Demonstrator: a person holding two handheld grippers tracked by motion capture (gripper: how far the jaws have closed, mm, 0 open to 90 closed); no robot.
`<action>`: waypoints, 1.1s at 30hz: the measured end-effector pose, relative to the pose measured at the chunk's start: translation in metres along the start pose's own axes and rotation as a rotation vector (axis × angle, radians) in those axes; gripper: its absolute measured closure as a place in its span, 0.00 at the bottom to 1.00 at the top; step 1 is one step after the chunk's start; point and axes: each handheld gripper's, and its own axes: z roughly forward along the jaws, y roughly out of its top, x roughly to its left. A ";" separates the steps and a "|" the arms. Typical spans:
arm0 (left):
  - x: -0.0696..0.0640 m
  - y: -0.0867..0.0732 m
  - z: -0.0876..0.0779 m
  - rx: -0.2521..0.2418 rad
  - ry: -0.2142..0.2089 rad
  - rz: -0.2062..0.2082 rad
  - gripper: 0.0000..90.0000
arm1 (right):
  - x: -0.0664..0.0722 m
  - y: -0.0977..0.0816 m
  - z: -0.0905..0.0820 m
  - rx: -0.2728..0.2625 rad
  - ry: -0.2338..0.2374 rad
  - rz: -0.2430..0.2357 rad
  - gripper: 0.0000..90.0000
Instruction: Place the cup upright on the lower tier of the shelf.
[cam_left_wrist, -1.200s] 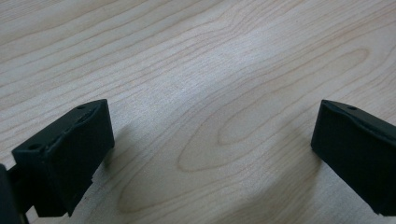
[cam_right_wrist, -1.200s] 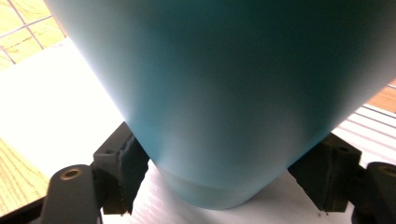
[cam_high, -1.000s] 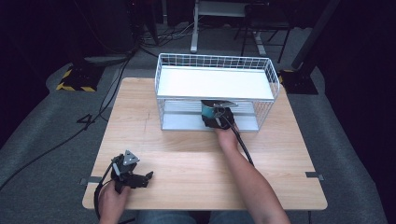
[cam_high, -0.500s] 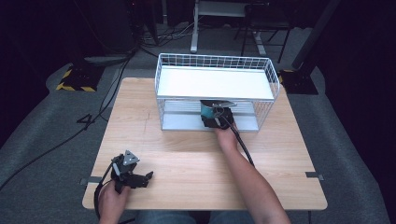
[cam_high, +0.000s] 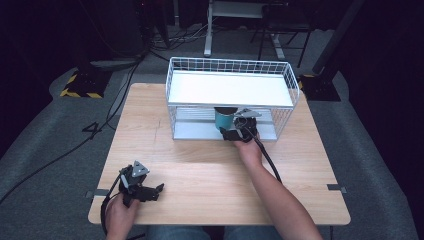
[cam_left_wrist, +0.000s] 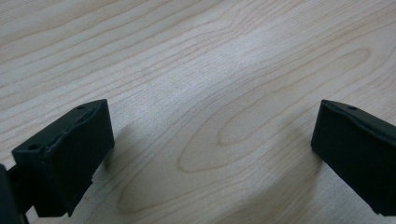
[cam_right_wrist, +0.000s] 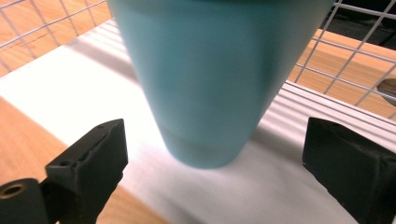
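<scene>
Starting at the left, your left gripper (cam_high: 159, 188) rests on the wooden table (cam_high: 200, 165) near its front left corner, well apart from everything else. Its 2 jaws stand spread wide, with bare wood grain between them in the left gripper view. Moving right, the white wire rack (cam_high: 230, 100) stands at the back middle of the table, with a flat white shelf on top and a lower white shelf (cam_right_wrist: 70, 93) under it. On that lower shelf, toward the front edge, the teal cup (cam_right_wrist: 210, 79) stands upright, narrow end down. Your right gripper (cam_right_wrist: 215, 161) reaches into the rack's open front at the cup. Its jaws have just been opening and now stand spread wide, 1 on each side of the cup's base, neither pad touching it. In the high view the cup (cam_high: 223, 119) sits just left of the right gripper (cam_high: 233, 132).
</scene>
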 end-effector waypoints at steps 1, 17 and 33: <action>0.000 0.000 0.000 0.000 0.000 0.000 0.00 | 0.001 0.000 -0.003 0.001 -0.001 0.002 0.08; 0.000 0.001 0.000 0.001 0.006 -0.005 0.00 | 0.004 -0.007 -0.062 0.008 0.039 -0.061 0.09; 0.000 0.001 0.001 0.000 0.004 -0.006 0.00 | -0.001 -0.027 -0.135 -0.046 0.110 -0.056 0.10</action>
